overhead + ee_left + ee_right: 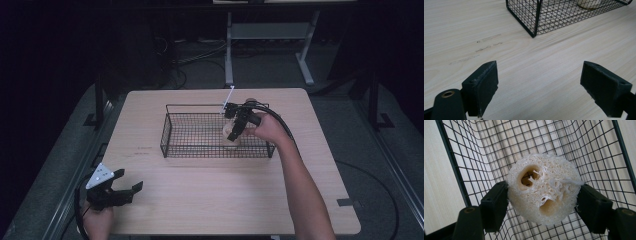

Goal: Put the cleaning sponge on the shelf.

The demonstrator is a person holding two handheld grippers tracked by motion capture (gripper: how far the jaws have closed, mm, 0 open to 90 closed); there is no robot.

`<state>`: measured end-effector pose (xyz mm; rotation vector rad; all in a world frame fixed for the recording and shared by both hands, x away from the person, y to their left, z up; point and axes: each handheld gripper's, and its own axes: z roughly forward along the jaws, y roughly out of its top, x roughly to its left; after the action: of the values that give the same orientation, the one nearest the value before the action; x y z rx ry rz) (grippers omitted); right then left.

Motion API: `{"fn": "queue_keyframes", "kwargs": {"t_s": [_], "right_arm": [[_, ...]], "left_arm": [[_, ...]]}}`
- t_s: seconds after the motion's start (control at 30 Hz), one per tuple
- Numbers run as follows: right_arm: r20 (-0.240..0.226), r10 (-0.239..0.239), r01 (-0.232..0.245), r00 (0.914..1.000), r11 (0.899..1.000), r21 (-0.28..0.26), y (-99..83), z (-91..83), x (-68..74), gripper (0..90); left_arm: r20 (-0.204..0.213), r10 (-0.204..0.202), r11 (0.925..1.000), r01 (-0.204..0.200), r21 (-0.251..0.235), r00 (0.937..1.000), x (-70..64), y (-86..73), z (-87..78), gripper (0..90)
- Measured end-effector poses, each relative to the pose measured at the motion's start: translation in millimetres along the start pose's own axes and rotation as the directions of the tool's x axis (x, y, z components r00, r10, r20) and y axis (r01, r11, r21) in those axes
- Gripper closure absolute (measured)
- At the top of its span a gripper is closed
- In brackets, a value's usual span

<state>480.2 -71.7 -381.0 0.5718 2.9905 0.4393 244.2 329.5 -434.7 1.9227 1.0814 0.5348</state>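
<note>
A black wire basket (170, 131) stands in the middle of the light wooden table (200, 190). My right gripper (234, 131) reaches down into its right part, shut on a pale loofah sponge (544, 188) (231, 134) with holes in its end; both pads press its sides above the basket floor. My left gripper (131, 186) rests near the table's front left corner, open, with bare wood between its pads (482, 86). From the left gripper view the basket's near corner (534, 32) lies ahead, and the loofah (589, 3) shows through the mesh.
The basket wall (454, 162) rises close on the left of the loofah in the right gripper view. A cable (280, 122) trails from the right gripper over the basket's right end. Behind the table are a desk frame (229, 50) and floor cables.
</note>
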Motion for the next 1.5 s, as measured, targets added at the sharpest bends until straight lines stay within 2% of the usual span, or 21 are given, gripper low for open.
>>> {"fn": "queue_keyframes", "kwargs": {"t_s": [0.2, 0.5, 0.8, 0.83, 1.03, 1.5], "right_arm": [[-0.009, -0.006, 0.006, 0.9999, 1.000, -0.007, -1.4, -1.2, 0.4, 27.2], [-0.018, 0.008, -0.009, 0.9998, 0.999, -0.041, -8.4, -5.6, -0.2, 24.6], [0.011, 0.009, -0.008, 0.9999, 0.996, -0.084, -11.4, -22.5, 5.1, 22.2], [0.025, 0.010, -0.008, 0.9996, 0.997, -0.083, -11.7, -26.3, 7.2, 22.1], [0.034, 0.000, 0.003, 0.9994, 0.995, -0.104, -13.8, -35.3, 10.9, 22.1], [0.055, -0.021, 0.026, 0.9983, 0.994, -0.108, -20.5, -51.0, 21.9, 22.2]], "left_arm": [[0.001, -0.007, 1.0000, 0.007, 0.000, 1.0000, 0.4, 0.0, 0.5, 13.8], [0.002, -0.005, 1.0000, 0.005, 0.003, 1.0000, 0.0, 0.2, 1.2, 13.8], [0.007, -0.001, 1.0000, 0.001, 0.000, 1.0000, -0.7, 0.1, 0.8, 13.8], [0.007, 0.000, 1.0000, 0.000, 0.000, 1.0000, -1.1, 0.3, 0.8, 13.8], [0.010, 0.004, 1.0000, -0.004, 0.003, 0.9999, -1.3, 0.3, 1.1, 13.8], [0.008, 0.007, 0.9999, -0.007, 0.007, 0.9999, -1.6, 0.6, 1.4, 13.8]]}}
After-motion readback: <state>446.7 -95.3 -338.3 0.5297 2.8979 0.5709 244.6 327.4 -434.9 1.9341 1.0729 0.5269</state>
